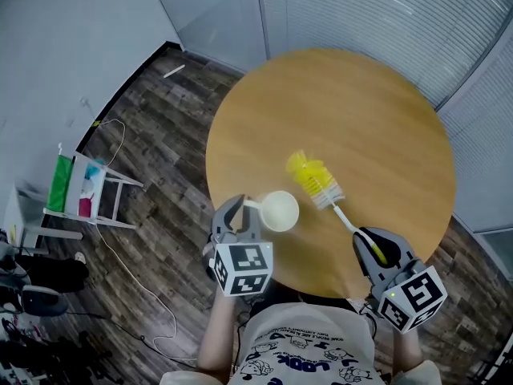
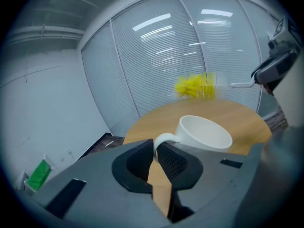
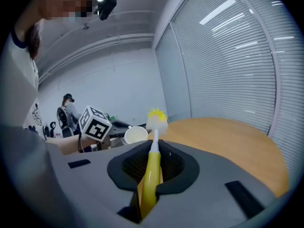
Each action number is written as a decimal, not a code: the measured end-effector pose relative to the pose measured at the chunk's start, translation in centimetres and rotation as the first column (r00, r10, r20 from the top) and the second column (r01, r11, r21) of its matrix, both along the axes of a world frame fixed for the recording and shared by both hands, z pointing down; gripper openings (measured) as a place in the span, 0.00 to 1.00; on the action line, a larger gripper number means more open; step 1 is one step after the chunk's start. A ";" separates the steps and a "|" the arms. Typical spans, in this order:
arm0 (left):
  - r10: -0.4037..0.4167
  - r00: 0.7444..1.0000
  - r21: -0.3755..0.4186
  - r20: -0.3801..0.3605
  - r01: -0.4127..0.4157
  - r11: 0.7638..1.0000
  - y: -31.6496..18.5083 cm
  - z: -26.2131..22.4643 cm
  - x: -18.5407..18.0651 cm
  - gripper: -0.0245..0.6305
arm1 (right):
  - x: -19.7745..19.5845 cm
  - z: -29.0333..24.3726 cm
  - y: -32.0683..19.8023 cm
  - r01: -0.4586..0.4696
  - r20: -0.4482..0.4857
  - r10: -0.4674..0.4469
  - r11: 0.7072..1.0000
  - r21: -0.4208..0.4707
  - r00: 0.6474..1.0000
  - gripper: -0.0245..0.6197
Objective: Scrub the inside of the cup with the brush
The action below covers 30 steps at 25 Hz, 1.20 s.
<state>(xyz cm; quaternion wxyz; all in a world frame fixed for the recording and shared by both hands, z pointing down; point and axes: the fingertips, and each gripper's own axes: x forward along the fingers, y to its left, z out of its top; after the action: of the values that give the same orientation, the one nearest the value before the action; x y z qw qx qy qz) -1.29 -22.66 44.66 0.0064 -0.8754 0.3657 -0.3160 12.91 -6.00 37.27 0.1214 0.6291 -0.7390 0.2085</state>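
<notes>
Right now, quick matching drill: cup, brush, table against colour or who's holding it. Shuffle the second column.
1. cup
2. brush
3. table

A. round, wood-coloured
B. white, handle pinched in the left gripper
C. yellow bristles, handle clamped in the right gripper

Pairs: 1-B, 2-C, 3-A.
</notes>
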 end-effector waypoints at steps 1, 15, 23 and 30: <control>-0.004 1.000 0.003 0.007 0.004 1.000 0.1 -0.2 -0.1 0.09 | -0.2 -0.3 0.2 0.029 -0.012 -0.029 1.000 0.003 1.000 0.11; -0.082 0.995 0.086 0.058 0.077 0.993 -0.9 -3.3 -2.1 0.09 | -3.1 -1.4 1.5 0.308 -0.142 -0.316 0.948 -0.077 0.938 0.11; -0.084 0.991 0.108 0.107 0.072 0.992 -1.1 -3.7 -2.8 0.09 | -4.3 -1.2 1.1 0.369 -0.151 -0.386 0.921 -0.126 0.910 0.11; -0.047 0.988 0.115 0.150 0.030 0.993 0.1 -3.4 -1.8 0.09 | -4.4 -0.5 1.1 0.381 -0.149 -0.410 0.905 -0.189 0.900 0.11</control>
<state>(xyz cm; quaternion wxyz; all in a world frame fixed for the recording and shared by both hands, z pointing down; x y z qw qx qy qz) -3.08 -22.55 41.30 0.0774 -0.8398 0.3981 -0.3610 8.49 -4.90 36.80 0.2780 0.4705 -0.8186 0.1770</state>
